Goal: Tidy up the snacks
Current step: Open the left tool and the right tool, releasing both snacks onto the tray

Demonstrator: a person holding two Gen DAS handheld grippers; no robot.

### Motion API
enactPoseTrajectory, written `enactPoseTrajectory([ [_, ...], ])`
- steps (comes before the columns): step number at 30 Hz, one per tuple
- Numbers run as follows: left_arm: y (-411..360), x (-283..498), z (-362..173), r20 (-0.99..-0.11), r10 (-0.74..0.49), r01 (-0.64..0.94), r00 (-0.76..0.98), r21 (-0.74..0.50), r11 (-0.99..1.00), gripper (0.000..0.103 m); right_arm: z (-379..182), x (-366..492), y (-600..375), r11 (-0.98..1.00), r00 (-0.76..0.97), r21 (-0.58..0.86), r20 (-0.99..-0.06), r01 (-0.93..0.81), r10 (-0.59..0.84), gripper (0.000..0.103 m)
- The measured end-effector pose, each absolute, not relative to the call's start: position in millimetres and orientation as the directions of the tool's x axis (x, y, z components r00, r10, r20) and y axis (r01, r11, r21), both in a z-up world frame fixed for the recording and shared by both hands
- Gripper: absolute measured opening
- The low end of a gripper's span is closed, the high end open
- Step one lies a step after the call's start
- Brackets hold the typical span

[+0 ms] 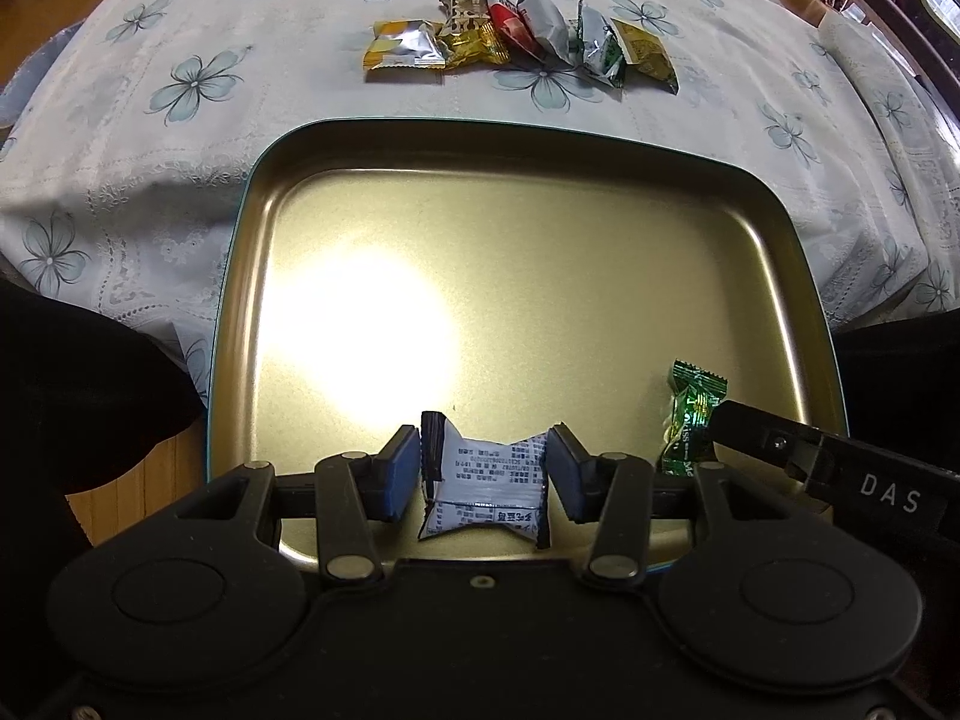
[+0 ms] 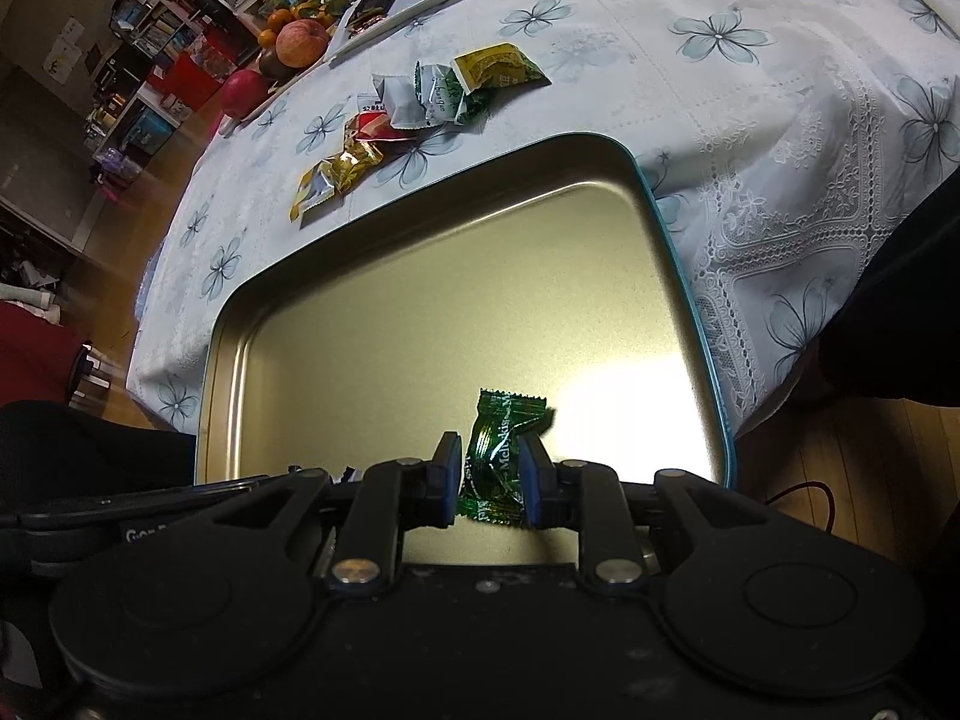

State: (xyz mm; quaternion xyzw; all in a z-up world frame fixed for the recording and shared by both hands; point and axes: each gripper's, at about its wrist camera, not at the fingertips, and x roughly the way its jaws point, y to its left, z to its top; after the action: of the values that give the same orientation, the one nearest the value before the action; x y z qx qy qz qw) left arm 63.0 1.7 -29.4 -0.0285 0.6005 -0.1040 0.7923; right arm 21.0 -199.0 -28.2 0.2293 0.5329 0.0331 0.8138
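1. White snack pack (image 1: 485, 487) between pads of left gripper (image 1: 485, 474), just over near edge of gold tin tray (image 1: 540, 150). Pads touch both sides, w/ pack's middle pinched in a bit. Looks gripped, prob so it can be set down flat inside.
2. Green candy (image 2: 501, 462) squeezed between pads of right gripper (image 2: 487, 477), narrow gap, wrapper crinkled. Held by its middle, w/ twisted ends sticking out top & bottom. Good spot to grab, since ends are floppy.
3. Same green candy seen in left view at near right corner of tray, w/ right tool's black finger beside it.
4. Both grippers low at near side of tray, side by side, not touching. Can't tell if either snack rests on tray floor or hangs just above it.
5. Tray otherwise bare & shiny, big bright glare on floor. Plenty of room, so prob 1st 2 snacks going in.
6. Row of 6 or so more snacks (image 1: 516, 36) on flowered tablecloth (image 1: 150, 138), just past far rim of tray. Packed close, some overlapping. Close to tray, so short trip for next ones.
7. Fruit (image 2: 300, 42) & boxes far off at table's back edge, not part of job.
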Motion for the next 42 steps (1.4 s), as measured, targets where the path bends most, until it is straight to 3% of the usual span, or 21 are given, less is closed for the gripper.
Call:
enactPoseTrajectory([
  [18, 7, 62, -25, -0.932, -0.180, 0.094, 0.313, -0.158, 0.983, 0.054, -27, 19, -196, 0.909, 0.430, 0.373, -0.863, 0.186, 0.267, 0.026],
  [26, 9, 64, -29, -0.941, -0.157, 0.073, 0.299, -0.142, 0.987, 0.054, -24, 17, -193, 0.928, 0.441, 0.330, -0.868, 0.172, 0.227, 0.037],
  [42, 15, 67, -32, -0.955, -0.144, 0.027, 0.259, -0.142, 0.989, 0.054, -22, 15, -193, 0.924, 0.450, 0.346, -0.860, 0.162, 0.243, 0.041],
])
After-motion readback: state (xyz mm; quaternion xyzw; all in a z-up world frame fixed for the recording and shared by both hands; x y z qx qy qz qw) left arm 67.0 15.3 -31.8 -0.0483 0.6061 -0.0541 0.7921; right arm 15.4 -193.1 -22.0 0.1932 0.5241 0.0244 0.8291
